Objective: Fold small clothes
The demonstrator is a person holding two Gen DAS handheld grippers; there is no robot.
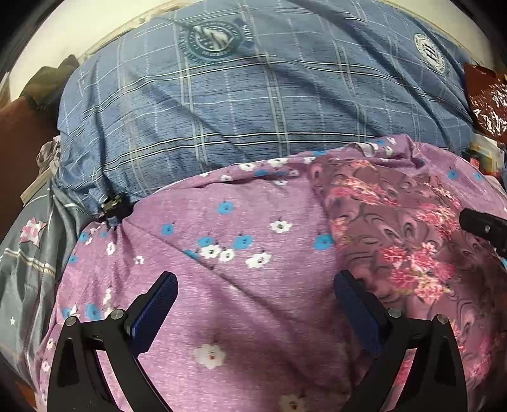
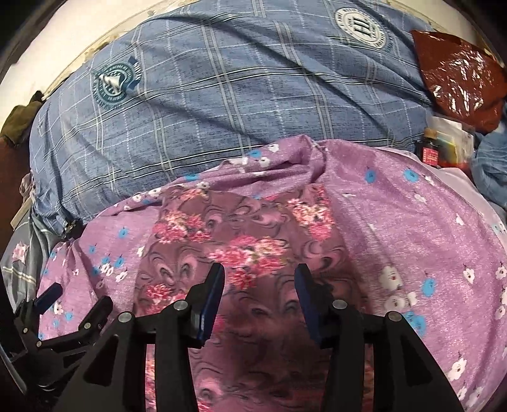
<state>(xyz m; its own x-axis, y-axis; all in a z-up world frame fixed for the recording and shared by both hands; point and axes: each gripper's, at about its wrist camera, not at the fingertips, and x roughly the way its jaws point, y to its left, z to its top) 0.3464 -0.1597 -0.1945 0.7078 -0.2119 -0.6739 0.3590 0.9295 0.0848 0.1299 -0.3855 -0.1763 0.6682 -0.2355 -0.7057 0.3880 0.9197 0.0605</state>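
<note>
Both pictures are bright and soft in the middle, dark and bent round at the corners, a bit blurry on the right, with shiny glare on the red plastic bag.

Only the big "HH" in the white round crest on the blue checked pillow reads; ring lettering's too blurry.

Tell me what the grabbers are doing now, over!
Left gripper jaws open, empty. Right gripper jaws open over floral garment on the purple sheet. Nothing in the way.
</note>
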